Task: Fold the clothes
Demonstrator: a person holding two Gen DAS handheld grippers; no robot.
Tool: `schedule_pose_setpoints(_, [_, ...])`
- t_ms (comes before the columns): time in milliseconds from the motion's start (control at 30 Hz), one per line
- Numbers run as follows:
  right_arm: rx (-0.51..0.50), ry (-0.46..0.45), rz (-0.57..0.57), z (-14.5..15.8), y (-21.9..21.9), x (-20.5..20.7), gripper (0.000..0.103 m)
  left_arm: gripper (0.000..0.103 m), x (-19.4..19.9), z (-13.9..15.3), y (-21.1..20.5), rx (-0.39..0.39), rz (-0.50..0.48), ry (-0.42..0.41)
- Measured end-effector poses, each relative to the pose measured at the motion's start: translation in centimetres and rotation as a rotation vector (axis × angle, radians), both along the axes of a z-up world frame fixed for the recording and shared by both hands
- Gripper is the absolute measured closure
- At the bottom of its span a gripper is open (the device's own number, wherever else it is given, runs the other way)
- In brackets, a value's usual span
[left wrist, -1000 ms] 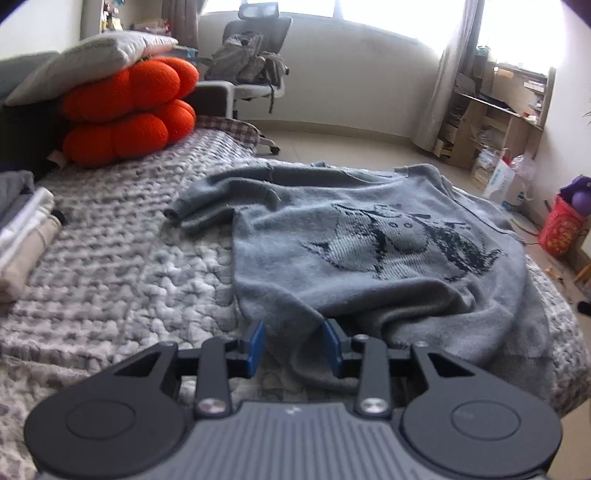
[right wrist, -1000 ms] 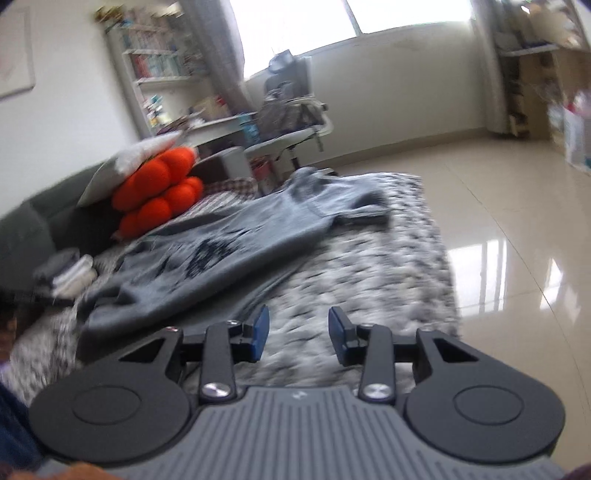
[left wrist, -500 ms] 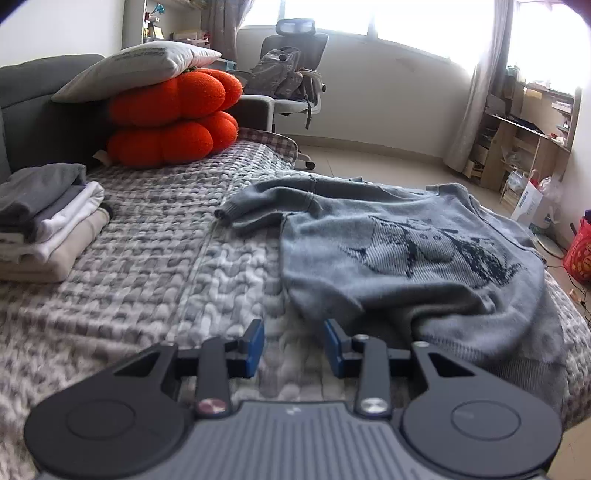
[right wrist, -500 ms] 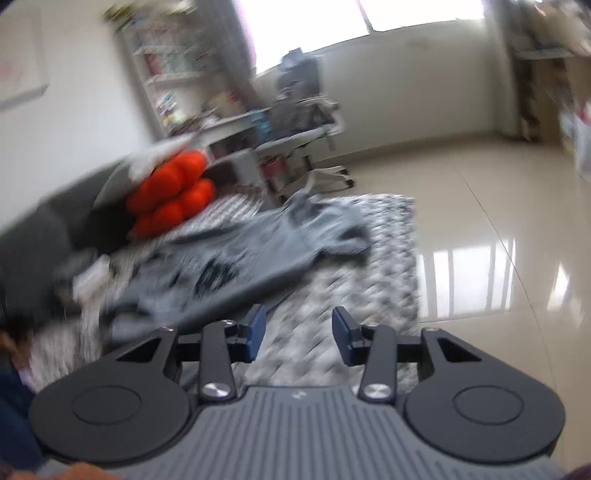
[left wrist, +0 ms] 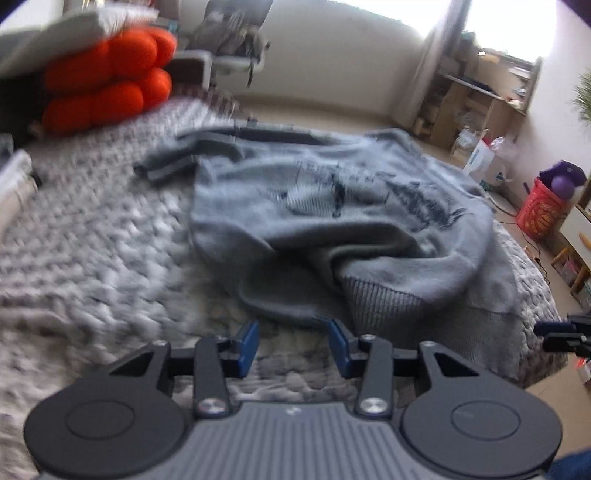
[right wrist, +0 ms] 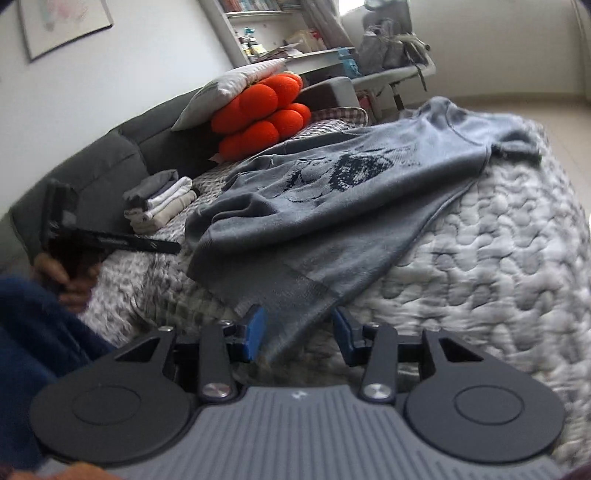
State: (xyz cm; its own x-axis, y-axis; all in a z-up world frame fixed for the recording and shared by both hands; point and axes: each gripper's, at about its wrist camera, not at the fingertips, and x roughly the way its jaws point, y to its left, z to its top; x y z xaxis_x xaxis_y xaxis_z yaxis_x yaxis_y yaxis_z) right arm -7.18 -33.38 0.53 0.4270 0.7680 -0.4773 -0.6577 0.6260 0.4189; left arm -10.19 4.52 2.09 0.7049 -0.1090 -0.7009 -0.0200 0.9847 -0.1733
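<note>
One camera sits on each gripper and looks forward and down, low and close over the bed (left wrist: 92, 229). The left one faces the window wall. The right one faces the sofa (right wrist: 110, 158). Both see the grey sweater (left wrist: 332, 206) and orange cushions (right wrist: 262, 118).

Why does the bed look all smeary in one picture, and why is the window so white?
Left wrist view: motion blur smears the quilt and orange cushions; the window is washed out by daylight. Right wrist view: the grey sweater is sharper, with blur near the edges and fisheye bending.
</note>
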Motion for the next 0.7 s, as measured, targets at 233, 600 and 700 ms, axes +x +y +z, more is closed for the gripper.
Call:
schedule_pose_setpoints(233, [-0.018,0.080,-0.061,-1.5,2.3,0.2,0.076,0.095,1.6,-1.9,0.2,-0.118,0.141,-0.031])
schedule_pose_setpoints(600, [0.207,0.091,-0.214,2.5,-4.0,-0.8,0.098,0.099,-1.6,3.5,4.1,-0.204,0.121,-0.077])
schedule_pose_setpoints(700, [0.198,0.075,-0.260,3.0,-5.6,-1.6,0.098,0.099,-3.8,5.1,5.4,-0.225,0.083,-0.090])
